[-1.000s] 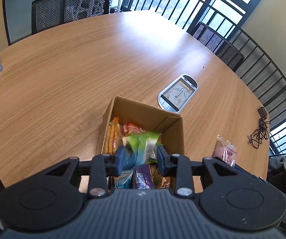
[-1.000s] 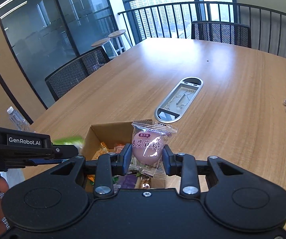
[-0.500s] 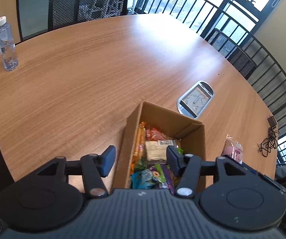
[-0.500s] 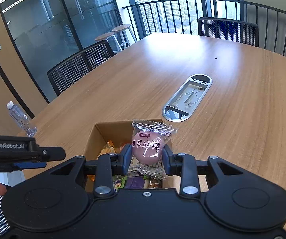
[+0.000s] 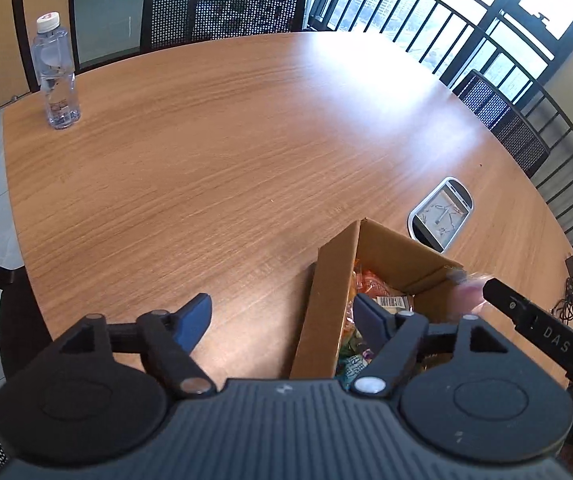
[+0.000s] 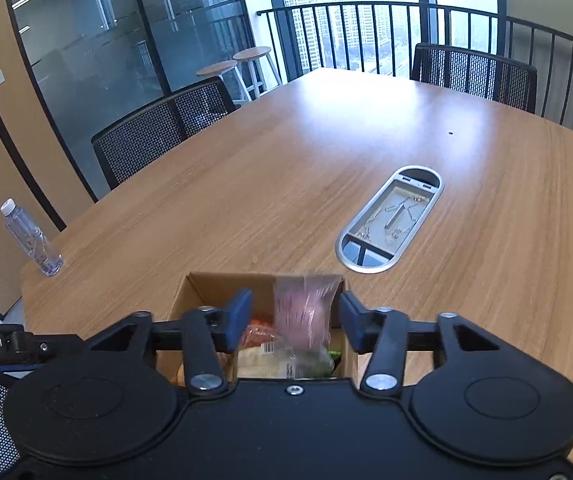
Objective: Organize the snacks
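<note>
Pink snack packet (image 6: 304, 312) dropping into the cardboard box (image 6: 210, 286).
Right gripper (image 6: 292, 318) fingers have just been opening; blurred packet loose between them. Left gripper (image 5: 282, 320), fingers also opening, empty, straddles the box's 9 o'clock wall on the worktop (image 5: 214, 168).

A clear water bottle (image 5: 55, 74) is standing upright near the far left edge of the wooden desk (image 5: 214, 152). Well apart from the bottle, an oval metal cable tray (image 6: 392, 218) is sitting flush in the desk. Black mesh chairs (image 6: 158, 132) are standing around the desk's far side, with two round stools (image 6: 238, 62) behind them.
</note>
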### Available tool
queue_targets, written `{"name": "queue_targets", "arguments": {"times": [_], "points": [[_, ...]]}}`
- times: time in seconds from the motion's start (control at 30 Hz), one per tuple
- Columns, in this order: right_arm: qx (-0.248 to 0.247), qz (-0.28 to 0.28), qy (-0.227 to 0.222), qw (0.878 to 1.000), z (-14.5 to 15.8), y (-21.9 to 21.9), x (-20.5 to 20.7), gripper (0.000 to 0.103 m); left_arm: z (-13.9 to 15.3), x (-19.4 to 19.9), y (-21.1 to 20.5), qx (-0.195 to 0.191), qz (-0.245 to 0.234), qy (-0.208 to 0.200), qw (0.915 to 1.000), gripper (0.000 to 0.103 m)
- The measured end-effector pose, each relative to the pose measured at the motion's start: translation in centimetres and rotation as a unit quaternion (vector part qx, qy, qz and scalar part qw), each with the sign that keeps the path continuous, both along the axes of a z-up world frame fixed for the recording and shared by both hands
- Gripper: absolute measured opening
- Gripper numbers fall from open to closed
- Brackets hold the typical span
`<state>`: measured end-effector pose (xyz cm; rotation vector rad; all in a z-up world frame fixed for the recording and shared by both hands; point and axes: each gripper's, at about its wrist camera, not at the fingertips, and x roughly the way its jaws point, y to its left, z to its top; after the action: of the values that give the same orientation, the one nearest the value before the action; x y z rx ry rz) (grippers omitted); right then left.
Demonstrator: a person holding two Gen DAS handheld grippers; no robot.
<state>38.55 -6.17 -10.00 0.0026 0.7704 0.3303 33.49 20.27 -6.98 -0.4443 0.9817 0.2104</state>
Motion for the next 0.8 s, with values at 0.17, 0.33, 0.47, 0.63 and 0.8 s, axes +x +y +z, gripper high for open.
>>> {"name": "queue_targets", "arguments": {"times": [0.17, 0.33, 0.47, 0.63, 0.8], "points": [[0.007, -0.021, 0.008, 1.0, -0.1, -0.5, 0.2, 0.052, -0.4, 1.2, 0.2, -0.005, -0.014, -0.002, 0.9999, 0.084], [0.008, -0.036, 0.018, 0.999, -0.6, -0.7, -0.5, 0.055, -1.0, 2.6, 0.0, 0.0, -0.031, 0.002, 0.9995, 0.088], [0.005, -0.047, 0.028, 0.998, -0.9, -1.0, -1.1, 0.056, -1.5, 3.5, -0.3, 0.003, -0.049, 0.005, 0.9988, 0.089], [-0.001, -0.057, 0.033, 0.998, -0.9, -1.5, -2.0, 0.062, -2.1, 4.1, -0.9, 0.001, -0.074, 0.006, 0.9972, 0.094], [-0.003, -0.06, 0.029, 0.998, -0.4, -2.0, -3.1, 0.074, -1.9, 3.7, -1.8, -0.001, -0.093, -0.004, 0.9957, 0.098]]}}
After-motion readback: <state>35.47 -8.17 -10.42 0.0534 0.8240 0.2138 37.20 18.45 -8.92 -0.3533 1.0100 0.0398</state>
